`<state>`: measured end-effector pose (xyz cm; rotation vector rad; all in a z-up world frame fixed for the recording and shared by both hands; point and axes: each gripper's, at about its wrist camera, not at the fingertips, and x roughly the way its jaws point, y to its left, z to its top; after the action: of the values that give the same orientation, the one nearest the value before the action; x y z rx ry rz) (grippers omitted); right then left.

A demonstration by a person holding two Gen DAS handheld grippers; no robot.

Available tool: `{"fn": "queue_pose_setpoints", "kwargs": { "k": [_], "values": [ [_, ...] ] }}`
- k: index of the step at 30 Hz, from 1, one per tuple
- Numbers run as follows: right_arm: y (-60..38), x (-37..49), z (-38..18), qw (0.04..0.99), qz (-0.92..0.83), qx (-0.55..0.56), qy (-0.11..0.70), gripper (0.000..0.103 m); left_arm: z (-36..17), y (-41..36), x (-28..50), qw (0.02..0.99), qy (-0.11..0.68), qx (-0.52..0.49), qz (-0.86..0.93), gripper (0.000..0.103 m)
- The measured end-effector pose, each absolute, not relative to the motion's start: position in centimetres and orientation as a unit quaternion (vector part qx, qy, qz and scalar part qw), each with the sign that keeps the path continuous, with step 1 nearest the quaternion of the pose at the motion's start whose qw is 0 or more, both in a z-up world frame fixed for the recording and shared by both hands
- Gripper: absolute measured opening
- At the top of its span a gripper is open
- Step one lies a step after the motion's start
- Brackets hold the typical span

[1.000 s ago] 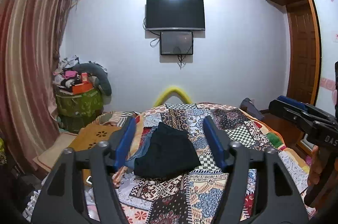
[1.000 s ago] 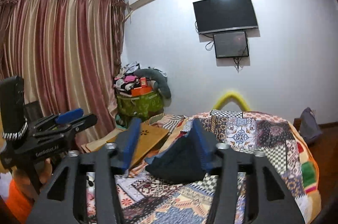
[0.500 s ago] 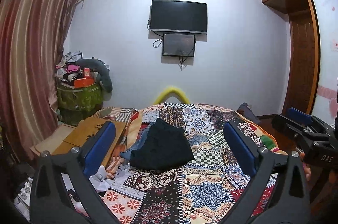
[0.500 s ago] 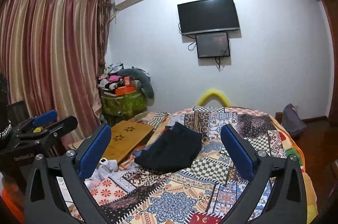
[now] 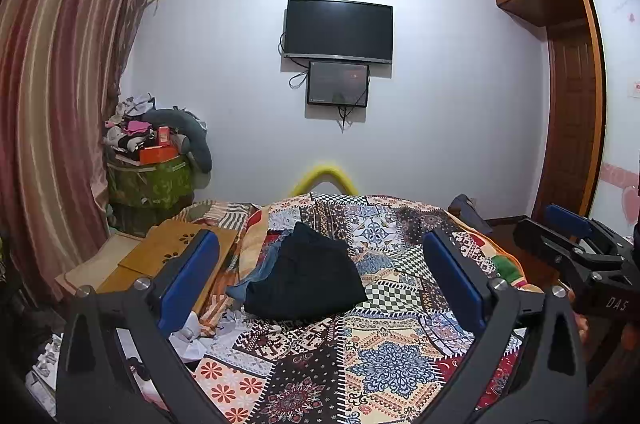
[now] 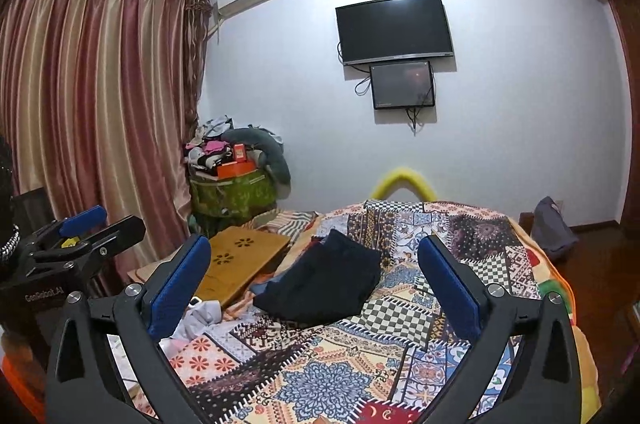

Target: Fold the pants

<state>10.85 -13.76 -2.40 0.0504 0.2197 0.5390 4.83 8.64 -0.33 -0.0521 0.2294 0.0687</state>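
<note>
From the left wrist view, we see the left claw (image 5: 320,288) spread wide with nothing between its blue pads (image 5: 188,280), held up over the near end of the bed (image 5: 360,356). The dark pants (image 5: 308,280) lie on the patchwork quilt, left of the bed's middle, as a compact, roughly squared bundle with a bit of blue cloth (image 5: 256,276) showing at their left edge. At the right edge of this view sits the right claw (image 5: 576,244), clear of the bed.

From the right wrist view, we see the right claw (image 6: 316,288) just as widely spread and empty, also back from the pants (image 6: 324,284), which rest between its pads in the frame but well beyond them. The left claw (image 6: 80,232) shows at the left, near the curtain (image 6: 96,112). A wooden lap tray (image 6: 236,264) lies just left of the pants.

We judge that the pants lie already doubled into a small stack, so this fits either a finished fold with both claws drawn clear, or a half-made bundle awaiting one more fold; we cannot tell which. If a further fold is wanted, we would do well to pinch both layers near the corners of one edge, lift only slightly, carry the edge straight across to meet the opposite one, and keep the blue cloth underneath from being dragged along. If it is finished, the bundle should be left undisturbed.
</note>
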Motion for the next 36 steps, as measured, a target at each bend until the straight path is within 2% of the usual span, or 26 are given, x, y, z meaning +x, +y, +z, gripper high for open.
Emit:
{"fn": "queue_pose_setpoints", "kwargs": {
  "k": [36],
  "values": [
    [-14.4,10.7,-2.2,0.961,0.249,0.014,0.117,0.103,-0.7,8.5,5.9,0.992,0.124,-0.021,0.02,0.103]
  ]
}}
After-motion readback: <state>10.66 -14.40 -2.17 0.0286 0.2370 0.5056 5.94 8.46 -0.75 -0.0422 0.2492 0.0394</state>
